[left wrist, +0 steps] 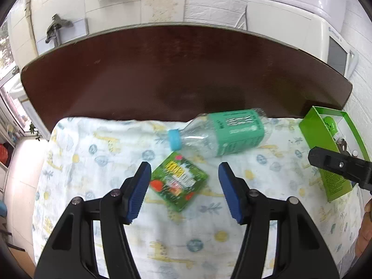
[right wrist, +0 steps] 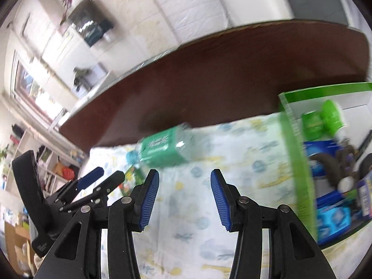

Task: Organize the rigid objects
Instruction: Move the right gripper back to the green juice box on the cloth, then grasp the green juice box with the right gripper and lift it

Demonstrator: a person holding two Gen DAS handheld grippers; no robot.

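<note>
The left gripper (left wrist: pixel 182 189) is held wide open over the patterned cloth (left wrist: pixel 116 144), its blue pads flanking, without contact, a small green packet (left wrist: pixel 179 183) lying flat. Nothing is gripped. A clear plastic bottle (left wrist: pixel 223 133) with a green label and blue cap (left wrist: pixel 174 140) lies on its side just beyond the packet, near the cloth's far edge on the brown table (left wrist: pixel 186 74). The right gripper (right wrist: pixel 184 196) is likewise wide open and empty above the cloth. A green box (right wrist: pixel 300 162) holding assorted items stands at the right edge of the cloth.
</note>
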